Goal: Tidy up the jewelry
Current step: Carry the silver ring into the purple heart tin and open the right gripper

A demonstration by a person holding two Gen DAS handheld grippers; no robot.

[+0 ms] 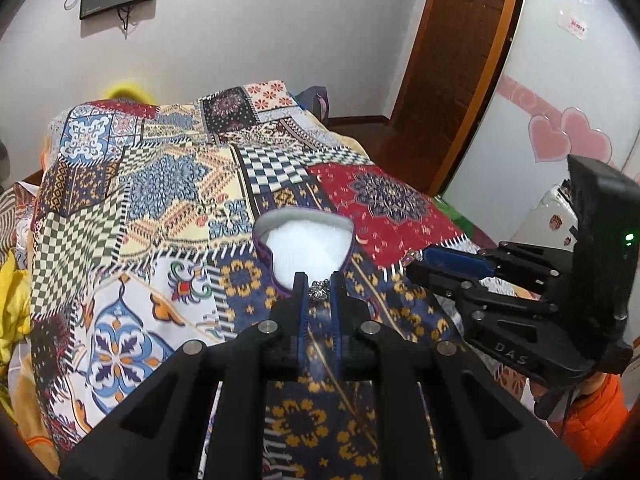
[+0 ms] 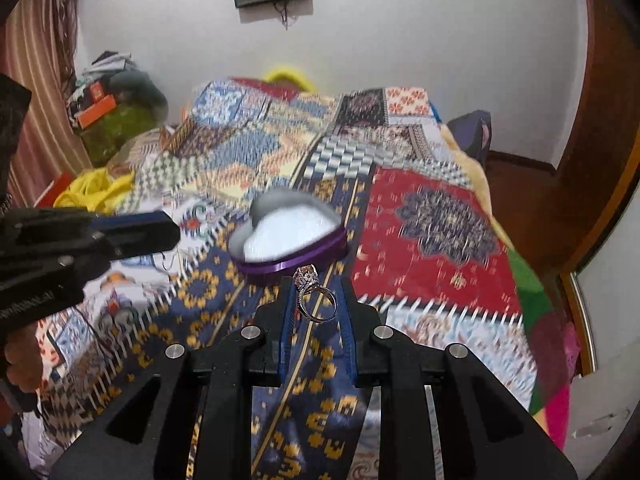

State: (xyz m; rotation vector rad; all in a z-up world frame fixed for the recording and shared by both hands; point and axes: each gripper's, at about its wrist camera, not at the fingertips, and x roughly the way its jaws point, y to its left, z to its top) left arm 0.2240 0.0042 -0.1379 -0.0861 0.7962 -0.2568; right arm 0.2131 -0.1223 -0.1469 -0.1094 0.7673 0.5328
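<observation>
Right hand-held gripper (image 2: 316,292) pinches ring (image 2: 314,294); its body reads "DAS".

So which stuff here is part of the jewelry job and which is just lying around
Part of the job:
left gripper holding a sparkly piece
right gripper holding a ring
heart-shaped box

Just lying about:
patchwork bedspread
yellow cloth
clutter pile
</observation>
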